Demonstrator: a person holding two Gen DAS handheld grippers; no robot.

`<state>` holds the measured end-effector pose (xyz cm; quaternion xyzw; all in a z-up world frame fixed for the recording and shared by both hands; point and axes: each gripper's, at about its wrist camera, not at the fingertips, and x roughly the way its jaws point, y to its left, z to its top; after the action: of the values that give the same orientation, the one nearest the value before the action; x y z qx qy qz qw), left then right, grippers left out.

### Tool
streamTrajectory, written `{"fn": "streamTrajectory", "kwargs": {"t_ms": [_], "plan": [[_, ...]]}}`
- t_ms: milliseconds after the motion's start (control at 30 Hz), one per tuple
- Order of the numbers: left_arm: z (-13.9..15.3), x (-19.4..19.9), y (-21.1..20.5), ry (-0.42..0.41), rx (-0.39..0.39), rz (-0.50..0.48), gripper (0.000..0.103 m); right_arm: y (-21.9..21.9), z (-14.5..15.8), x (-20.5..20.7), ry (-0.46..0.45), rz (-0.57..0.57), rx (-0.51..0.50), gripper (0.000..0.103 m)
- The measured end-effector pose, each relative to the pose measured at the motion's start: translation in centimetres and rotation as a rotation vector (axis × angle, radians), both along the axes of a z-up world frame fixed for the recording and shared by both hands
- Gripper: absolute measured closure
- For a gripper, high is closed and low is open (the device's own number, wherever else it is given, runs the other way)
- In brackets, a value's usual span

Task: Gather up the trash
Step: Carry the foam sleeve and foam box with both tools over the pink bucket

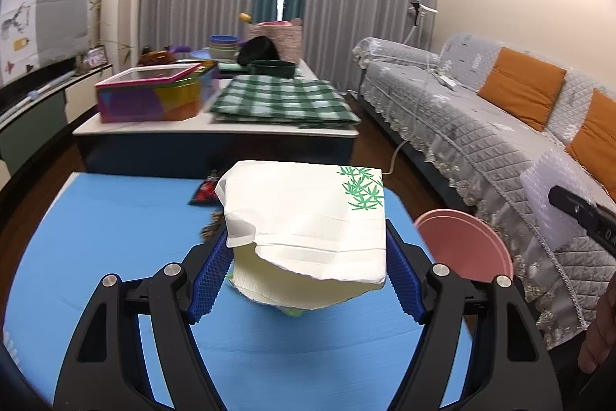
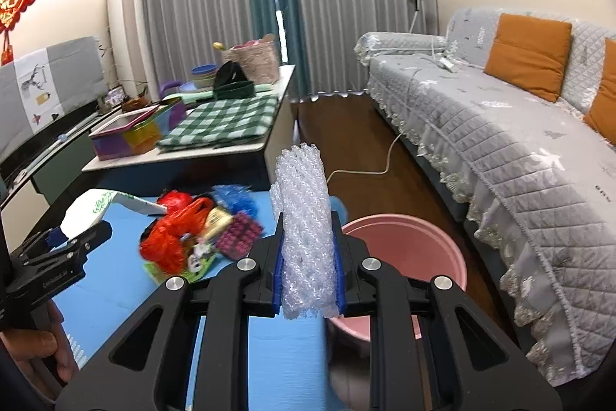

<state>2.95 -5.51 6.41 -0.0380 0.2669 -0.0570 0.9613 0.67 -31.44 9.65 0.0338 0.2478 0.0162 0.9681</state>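
My left tool (image 1: 308, 257) clamped a tissue pack (image 1: 308, 218); my right tool (image 2: 308, 257) clamped bubble wrap (image 2: 302, 230), near the pink bin (image 2: 415, 249) right of the blue counter (image 2: 115, 280).

Counter (image 2: 115, 268): blue top, its far edge toward a second, white counter (image 2: 173, 156).
Far edge of blue counter: pile of trash, with red plastic bag (image 2: 169, 237), blue crumpled bag (image 2: 235, 197), pink blister pack (image 2: 238, 234), yellowish packet (image 2: 217, 218).
White counter: green checked cloth (image 2: 223, 122), colourful box (image 2: 131, 133), stacked bowls (image 2: 204, 74), woven basket (image 2: 254, 60).
Floor (image 2: 369, 149): dark wood, with pink bin (image 2: 408, 253) just beside blue counter's right edge.
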Motion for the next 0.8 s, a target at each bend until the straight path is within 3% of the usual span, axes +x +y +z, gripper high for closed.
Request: {"fn": "streamTrajectory", "kwargs": {"t_ms": [300,467,800], "plan": [[0.5,2.6,-6.1,0.006,-0.010,-0.108,0.031,-6.1,2.0,2.8,-0.005,-0.057,-0.010,0.083],[0.0,4.4,-9.6,0.013,-0.007,-0.168,0.031,-9.2,0.2,4.0,0.021,-0.095,0.061,0.083],[-2.7,8.1,-15.3,0.049,0.006,-0.250,0.031,-11.5,-1.7,7.7,0.057,-0.145,0.062,0.083]]}}
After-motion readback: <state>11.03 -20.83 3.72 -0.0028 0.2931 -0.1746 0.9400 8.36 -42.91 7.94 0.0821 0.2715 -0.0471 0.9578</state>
